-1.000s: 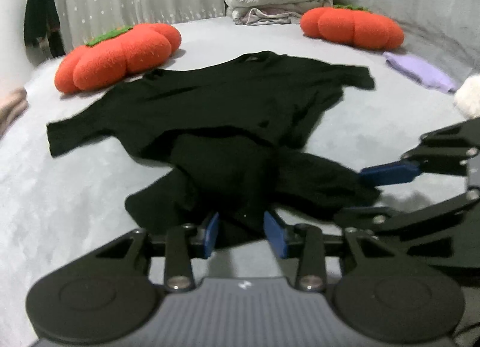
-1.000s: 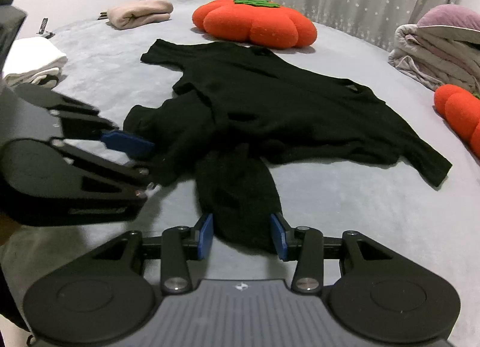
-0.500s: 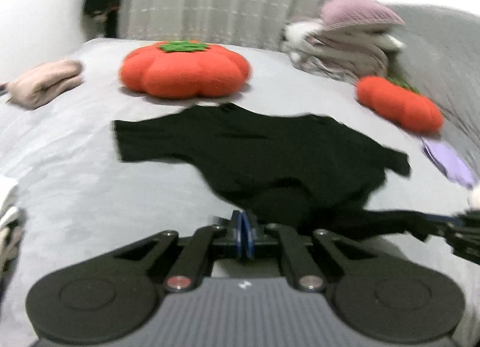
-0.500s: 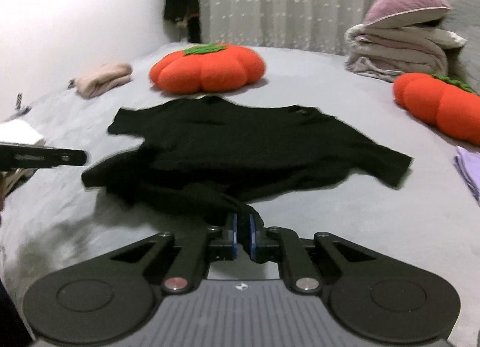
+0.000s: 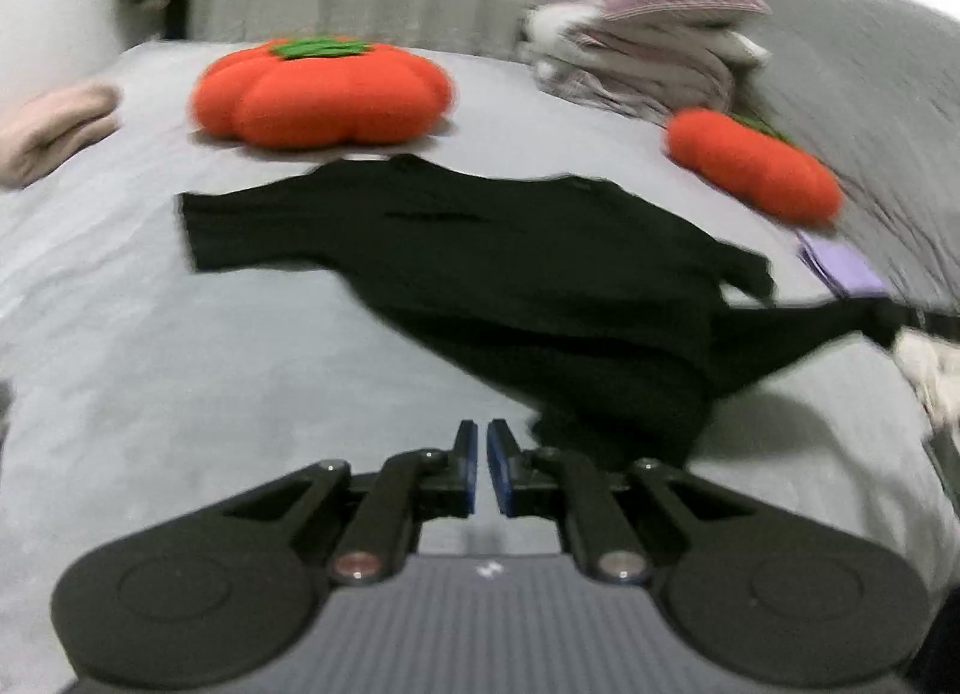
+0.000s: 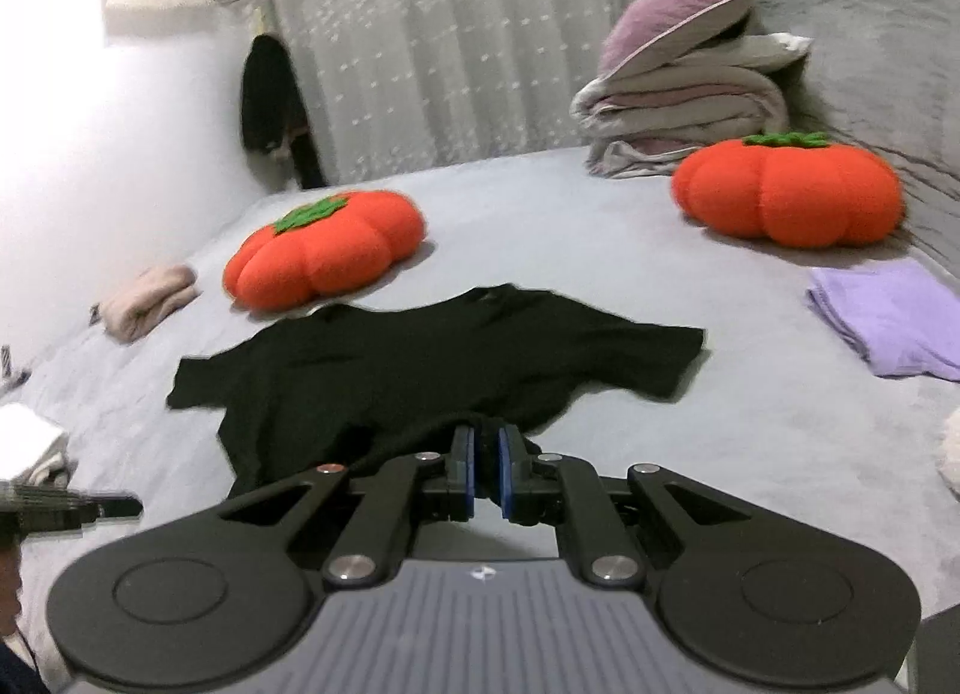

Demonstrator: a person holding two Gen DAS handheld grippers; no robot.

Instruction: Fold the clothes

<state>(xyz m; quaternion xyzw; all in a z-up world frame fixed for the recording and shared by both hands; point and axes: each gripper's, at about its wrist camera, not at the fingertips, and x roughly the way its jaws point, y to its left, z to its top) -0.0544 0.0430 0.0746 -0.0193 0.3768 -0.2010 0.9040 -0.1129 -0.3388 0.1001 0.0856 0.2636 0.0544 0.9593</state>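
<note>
A black T-shirt (image 5: 510, 274) (image 6: 432, 370) lies on the grey bed (image 5: 180, 364), collar away from me and lower part bunched. My right gripper (image 6: 486, 475) is shut on a fold of its hem, with black cloth showing between the blue pads. In the left wrist view the right gripper (image 5: 894, 322) holds that hem corner stretched out to the right, off the bed. My left gripper (image 5: 482, 466) is shut, its pads a sliver apart with only grey bed between them. The shirt's edge lies just right of its fingers. Its tip (image 6: 114, 505) shows bare at the left edge of the right wrist view.
Two orange pumpkin cushions (image 6: 324, 250) (image 6: 786, 190) sit beyond the shirt. Folded bedding with a lilac pillow (image 6: 684, 94) is stacked at the back right. A folded lilac cloth (image 6: 888, 322), a pink folded garment (image 6: 150, 298) and a white one (image 6: 24, 436) lie around.
Both grippers went from open around the bunched hem to shut and rose. The right one took the hem up and drew it out. The left one came away from the cloth with nothing.
</note>
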